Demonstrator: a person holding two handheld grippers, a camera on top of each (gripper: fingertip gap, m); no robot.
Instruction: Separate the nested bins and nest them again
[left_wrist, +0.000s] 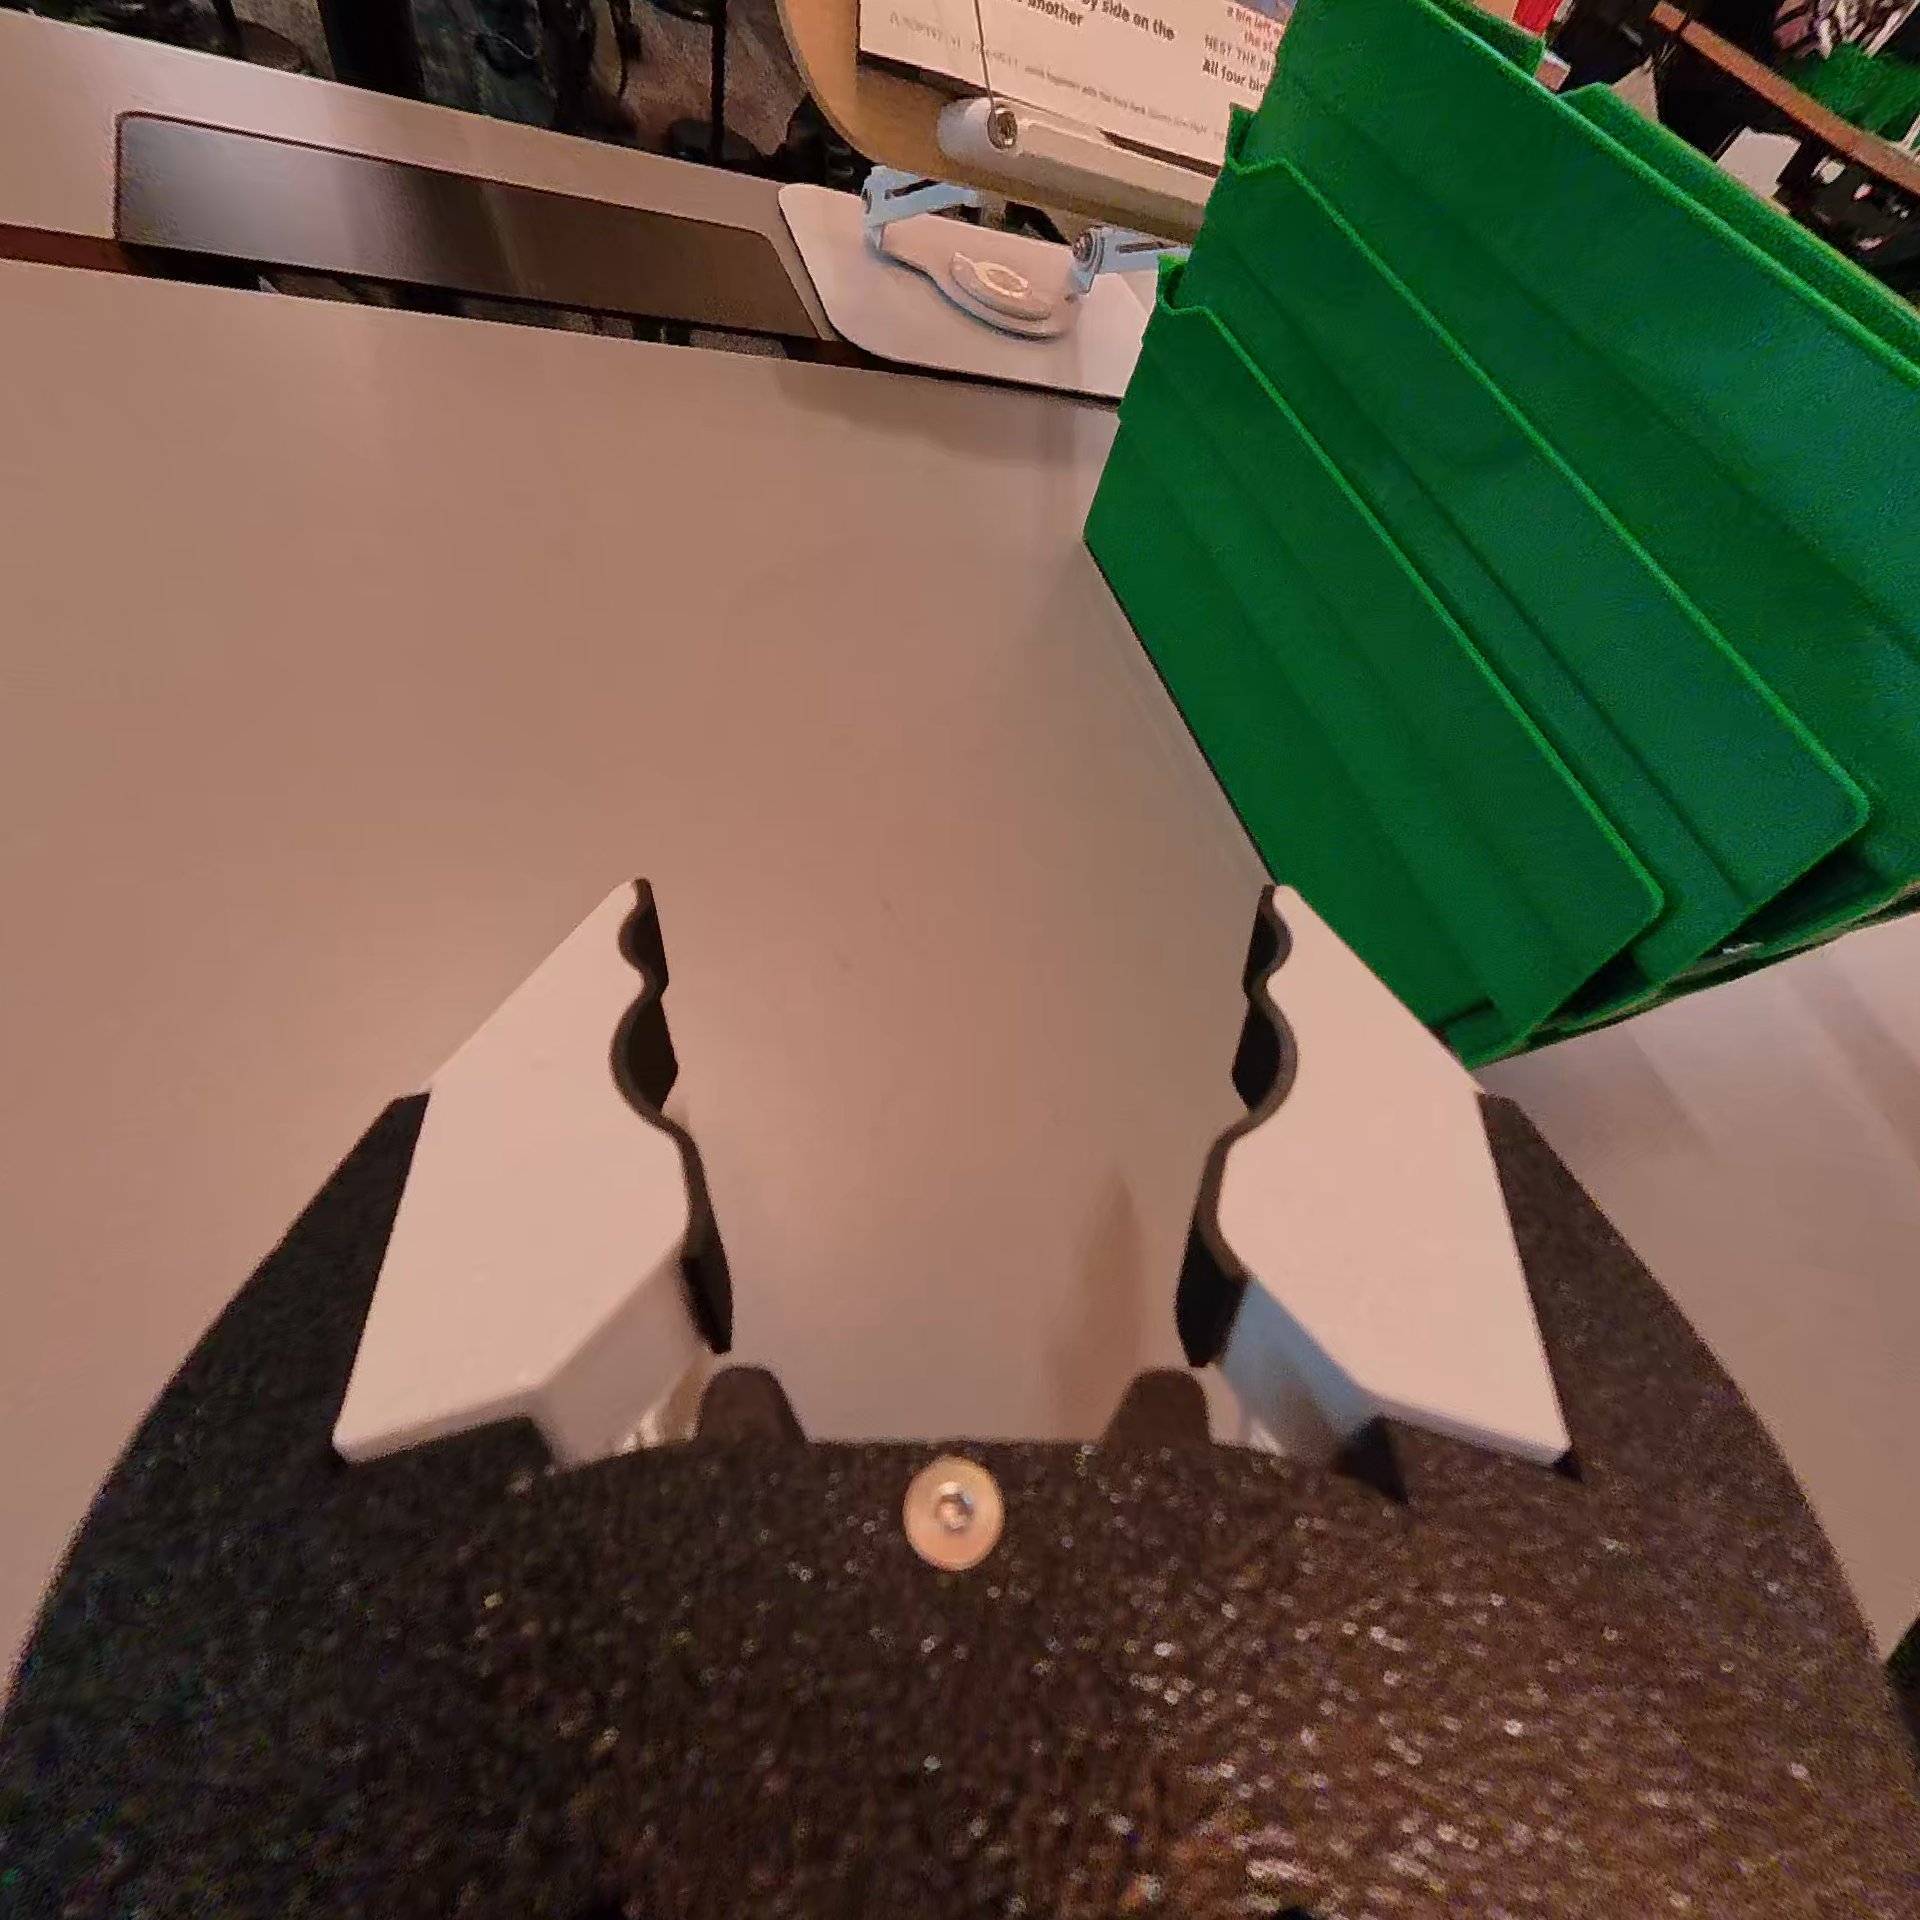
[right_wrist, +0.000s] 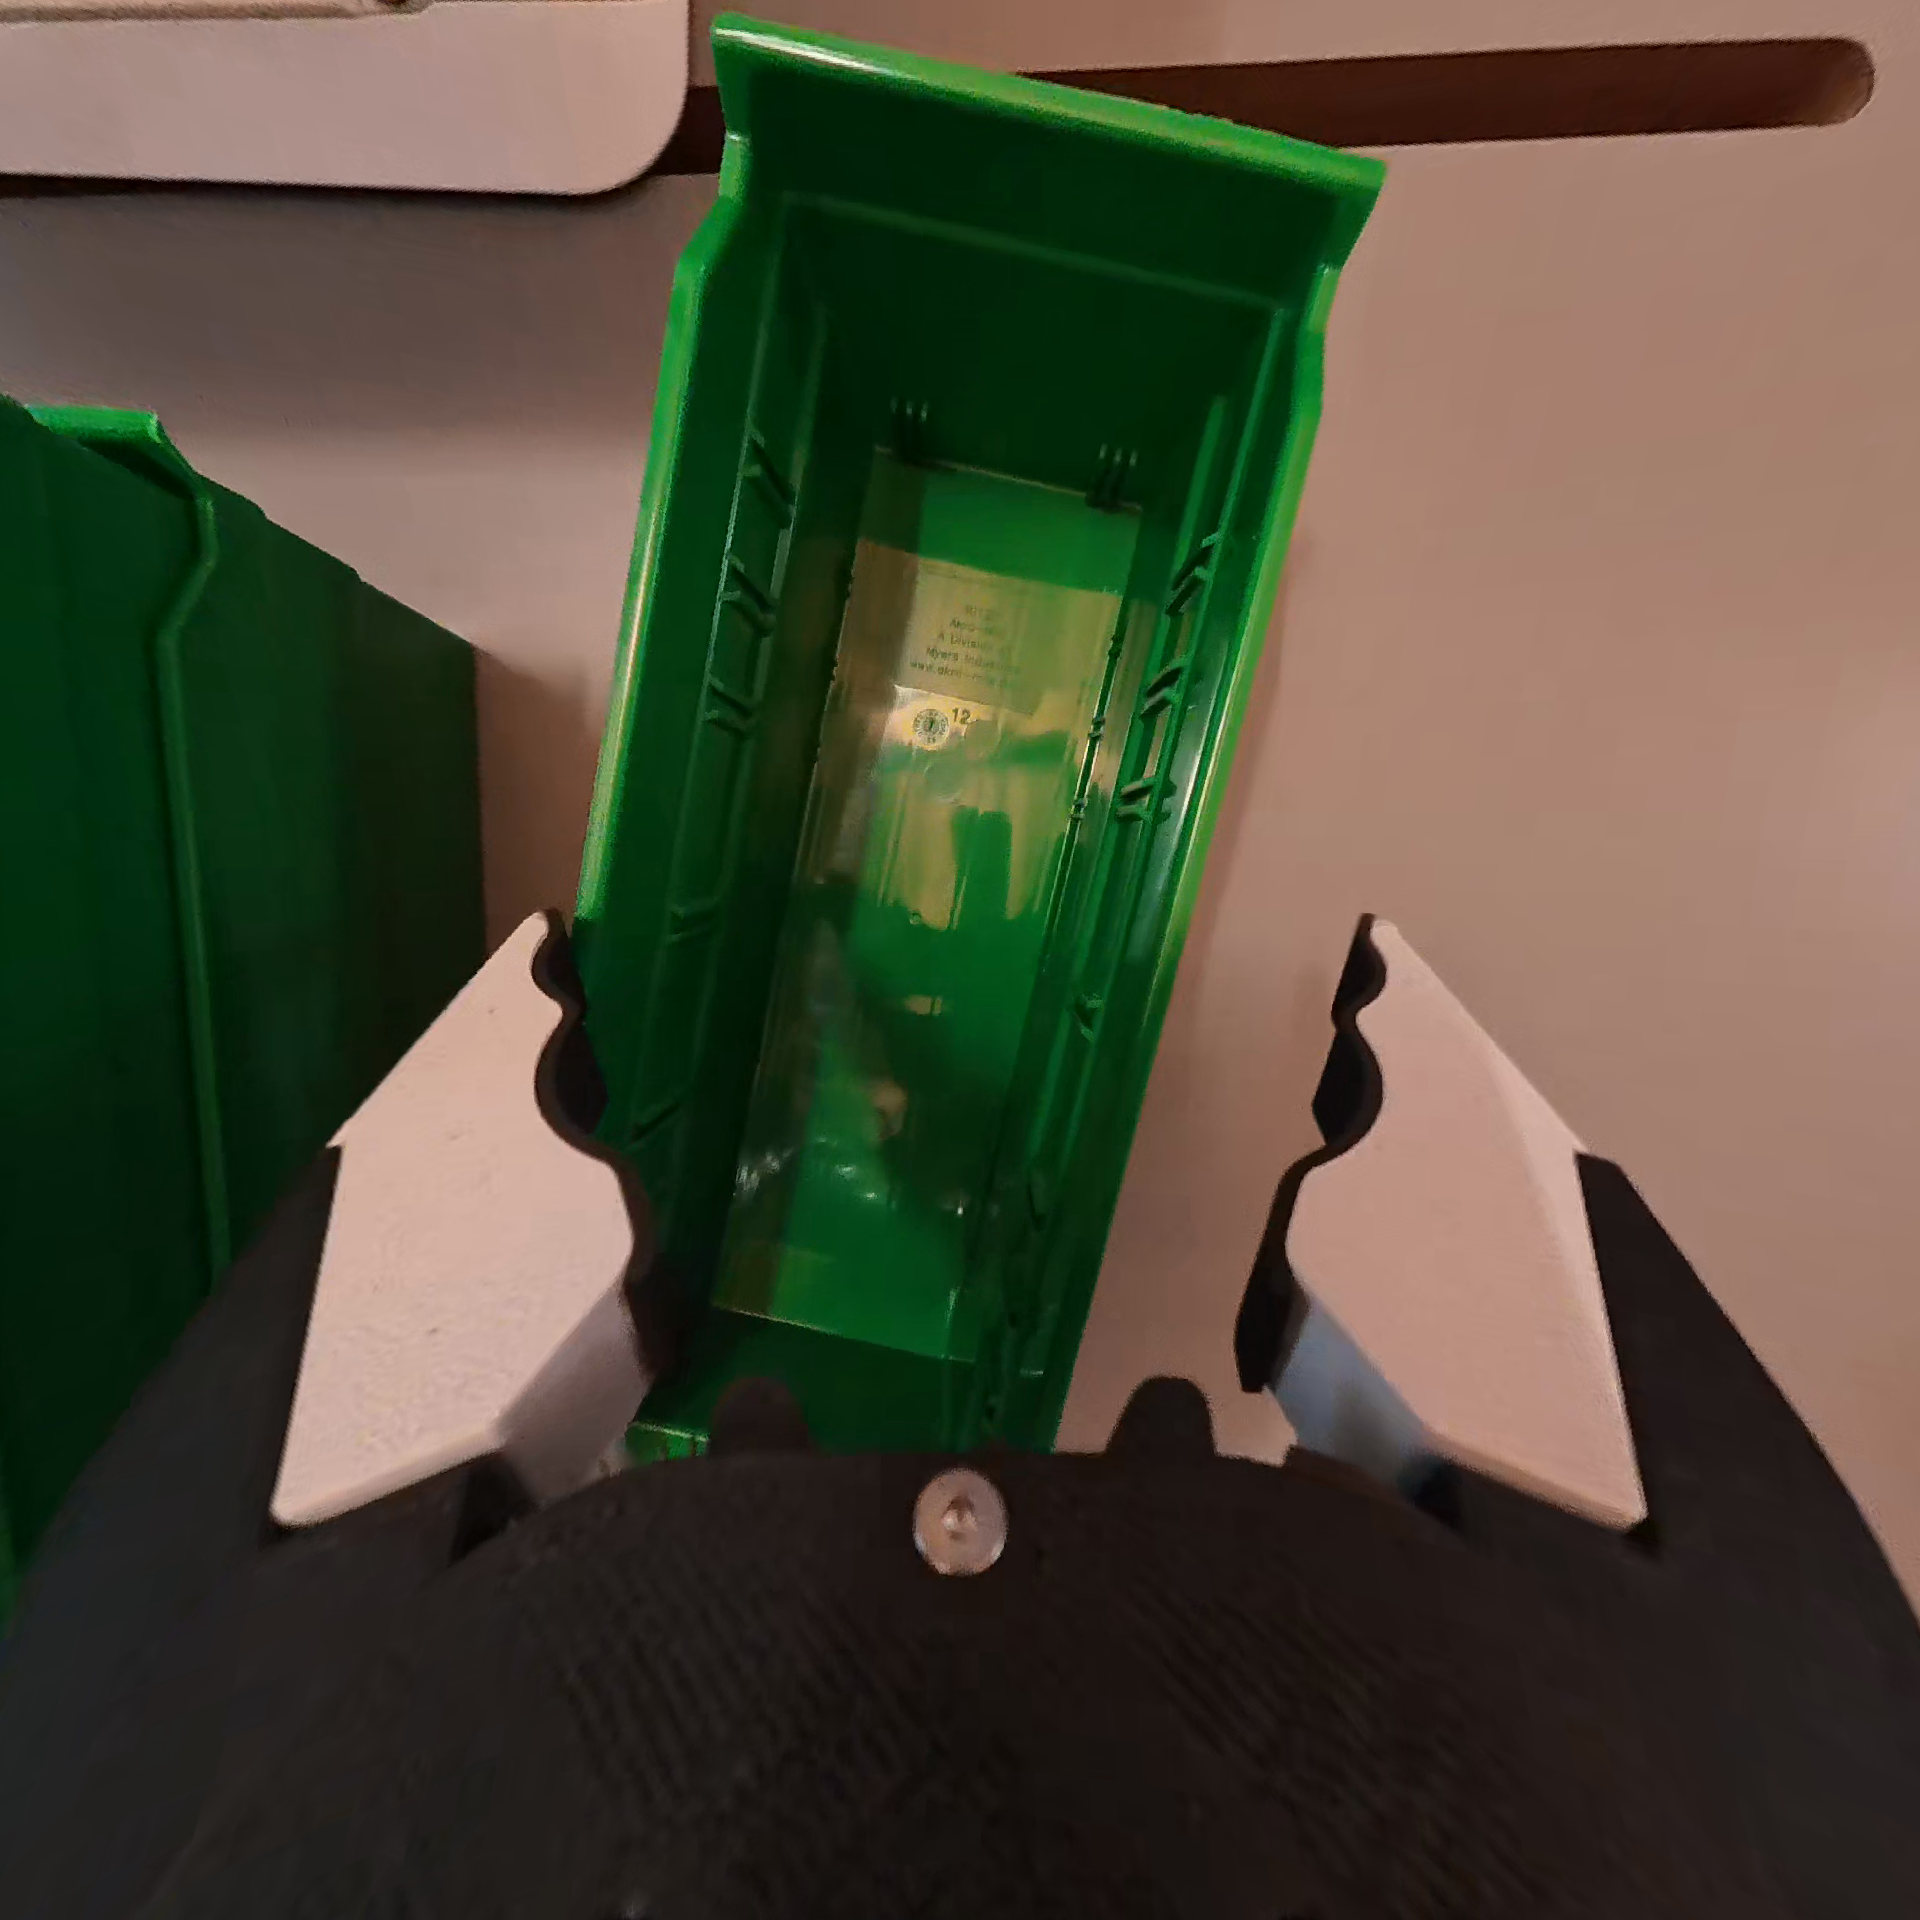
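Note:
A stack of several nested green bins (left_wrist: 1507, 540) stands tilted at the right of the left wrist view; it also shows at the left edge of the right wrist view (right_wrist: 260, 831). My left gripper (left_wrist: 956, 894) is open and empty over the bare table (left_wrist: 520, 623), to the left of the stack. A single green bin (right_wrist: 966, 727) lies apart from the stack with its open top facing the right wrist camera. My right gripper (right_wrist: 958, 925) is open wide around the bin's near end. Its left finger (right_wrist: 468, 1143) is against the bin's left wall; the right finger is clear of it.
A white base plate (left_wrist: 935, 301) with a stand that carries a printed sheet sits at the back of the table, just left of the stack. A dark recessed panel (left_wrist: 416, 218) runs along the far edge. The plate's corner (right_wrist: 312, 104) shows in the right wrist view.

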